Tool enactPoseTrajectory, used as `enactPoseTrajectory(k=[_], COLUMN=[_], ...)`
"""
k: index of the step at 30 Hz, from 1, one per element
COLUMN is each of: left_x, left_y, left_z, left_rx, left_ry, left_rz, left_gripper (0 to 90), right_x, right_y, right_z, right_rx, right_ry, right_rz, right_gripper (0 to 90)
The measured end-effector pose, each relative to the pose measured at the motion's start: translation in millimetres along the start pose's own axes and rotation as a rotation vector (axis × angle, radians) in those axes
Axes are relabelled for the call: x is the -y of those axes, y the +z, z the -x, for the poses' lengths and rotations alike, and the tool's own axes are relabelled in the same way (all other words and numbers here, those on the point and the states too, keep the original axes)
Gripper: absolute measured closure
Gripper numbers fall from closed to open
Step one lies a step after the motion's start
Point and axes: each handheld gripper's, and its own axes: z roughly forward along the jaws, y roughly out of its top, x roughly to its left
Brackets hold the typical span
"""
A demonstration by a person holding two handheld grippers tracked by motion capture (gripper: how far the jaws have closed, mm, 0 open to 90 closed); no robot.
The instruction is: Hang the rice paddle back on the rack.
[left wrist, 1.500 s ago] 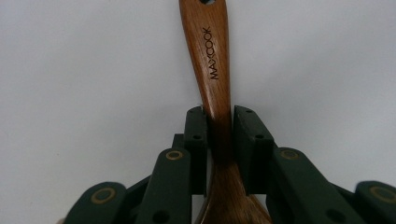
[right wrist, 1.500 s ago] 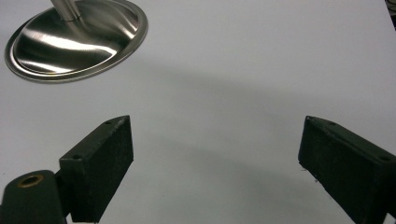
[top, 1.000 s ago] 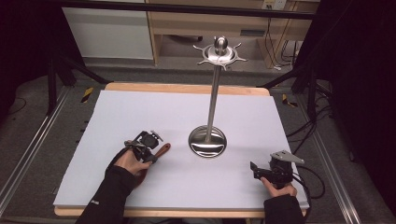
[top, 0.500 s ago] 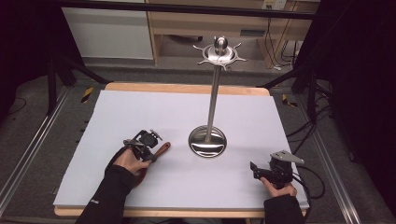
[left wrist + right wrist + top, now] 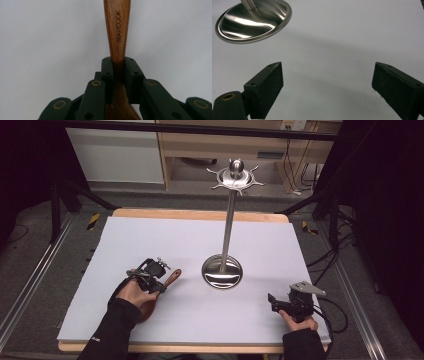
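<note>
Left tool (image 5: 117, 72) pinches the wooden spoon (image 5: 117, 32) at its narrow neck near the desk's front-left, right tool (image 5: 325, 92) gapes empty — that smooth taper could slip out.

One word can be read: "MAXCOOK", printed in dark capital letters along the handle of the wooden spoon (image 5: 117, 30), running lengthwise near the top centre of the left gripper view. No other text, number or sign is legible anywhere.
</note>
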Motion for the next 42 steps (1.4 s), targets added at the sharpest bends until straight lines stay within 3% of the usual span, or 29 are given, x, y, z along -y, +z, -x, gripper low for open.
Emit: enactPoseTrajectory(k=[18, 29, 35, 42], left_x=[10.5, 20.2, 23.4, 24.3], left_y=[-15.8, -36.2, -53.5, -72.9], left_z=[1.9, 0.2, 3.2, 7.5], left_rx=[0.0, -0.009, -0.023, -0.028], left_ry=[-0.027, -0.049, -0.058, -0.044], left_rz=[0.09, 0.201, 0.293, 0.38], left_gripper=[78.8, 79.0, 78.9, 78.9], right_x=[-0.3, -0.1, -0.2, 0.0], right_y=[-0.7, -0.5, -0.6, -0.5], right_z=[0.0, 0.2, -0.2, 0.2], right_rx=[-0.002, -0.003, -0.003, -0.001], right_ry=[-0.002, -0.004, -0.001, -0.008], right_rz=[0.001, 0.002, 0.0, 0.004], right_gripper=[10.6, 10.6, 10.5, 10.5])
